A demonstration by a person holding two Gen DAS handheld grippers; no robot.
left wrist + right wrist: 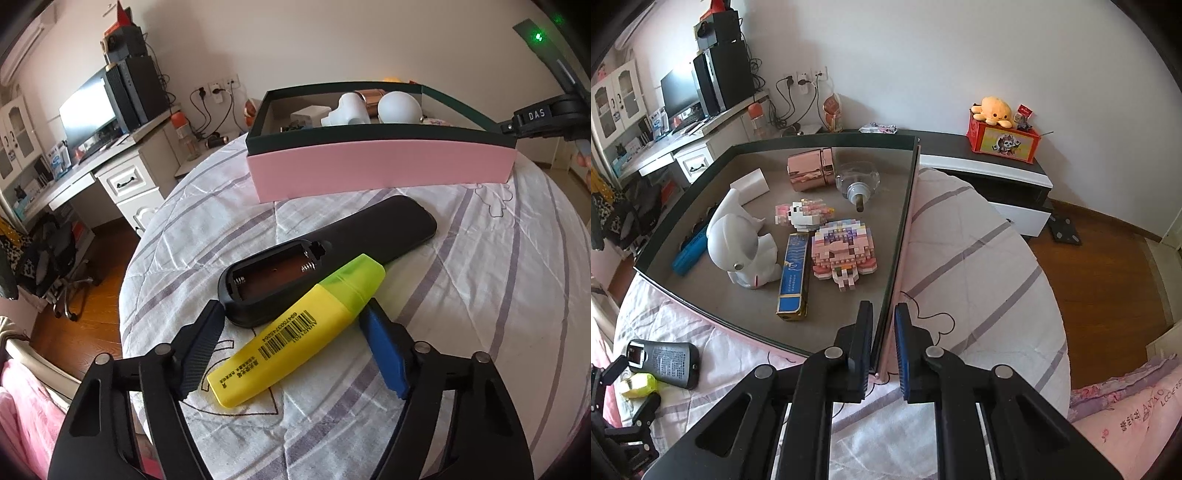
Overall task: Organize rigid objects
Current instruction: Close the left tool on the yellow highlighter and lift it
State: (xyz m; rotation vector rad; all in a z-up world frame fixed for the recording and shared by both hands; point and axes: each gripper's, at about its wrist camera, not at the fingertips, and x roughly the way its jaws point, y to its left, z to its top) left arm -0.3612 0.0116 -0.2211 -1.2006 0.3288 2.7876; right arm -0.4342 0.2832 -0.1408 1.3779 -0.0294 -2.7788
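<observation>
Left claw (291, 343): jaws apart, yellow highlighter (295, 332) between them, black remote (325, 258) just ahead | Right claw (883, 343): clamped on pink box (901, 236) wall

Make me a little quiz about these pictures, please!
1. True or false: the remote has its battery slot covered.
2. What lies between the fingers of the left tool? A: marker. B: spoon. C: toy elephant.
3. Fill in: the right tool pinches the wall of the ____.

Key: 1 false, the slot is open and empty. 2 A. 3 box.
</observation>
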